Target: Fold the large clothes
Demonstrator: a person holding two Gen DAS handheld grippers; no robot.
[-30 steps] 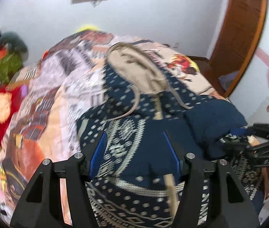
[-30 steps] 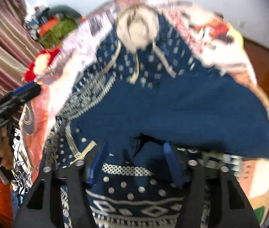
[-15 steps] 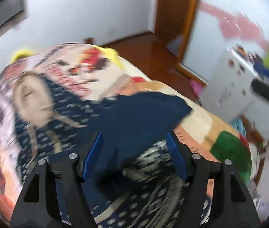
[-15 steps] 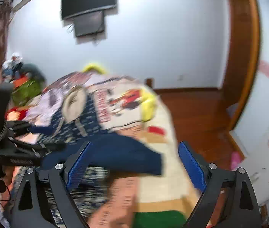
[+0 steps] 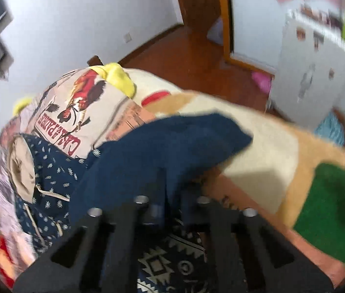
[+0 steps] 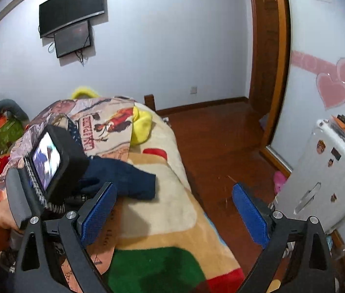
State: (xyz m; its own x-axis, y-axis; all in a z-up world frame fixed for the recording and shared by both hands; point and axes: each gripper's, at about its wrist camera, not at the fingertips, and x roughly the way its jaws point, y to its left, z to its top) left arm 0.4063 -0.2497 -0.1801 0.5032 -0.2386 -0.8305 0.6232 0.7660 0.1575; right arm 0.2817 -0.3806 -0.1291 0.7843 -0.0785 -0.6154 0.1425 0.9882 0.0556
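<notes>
A navy hoodie (image 5: 57, 185) with white pattern and a beige-lined hood lies on the bed. Its plain navy sleeve (image 5: 179, 146) stretches right over the blanket. My left gripper (image 5: 170, 193) is shut on the sleeve's fabric near the garment's body. In the right wrist view the sleeve end (image 6: 133, 178) lies on the blanket. My right gripper (image 6: 174, 207) is open and empty, above the bed's right edge, to the right of the left gripper's body (image 6: 50, 161).
A colourful blanket (image 6: 162, 219) covers the bed. A yellow pillow (image 6: 143, 124) lies at its far side. A white fridge (image 6: 328, 183) stands right, a wooden floor (image 6: 221, 131) between. A wall TV (image 6: 72, 7) hangs behind. Clutter is piled at the left.
The left gripper has closed on the navy sleeve; it was open before. The right gripper let go of the garment, opened wide and swung up and right toward the bed's edge.
</notes>
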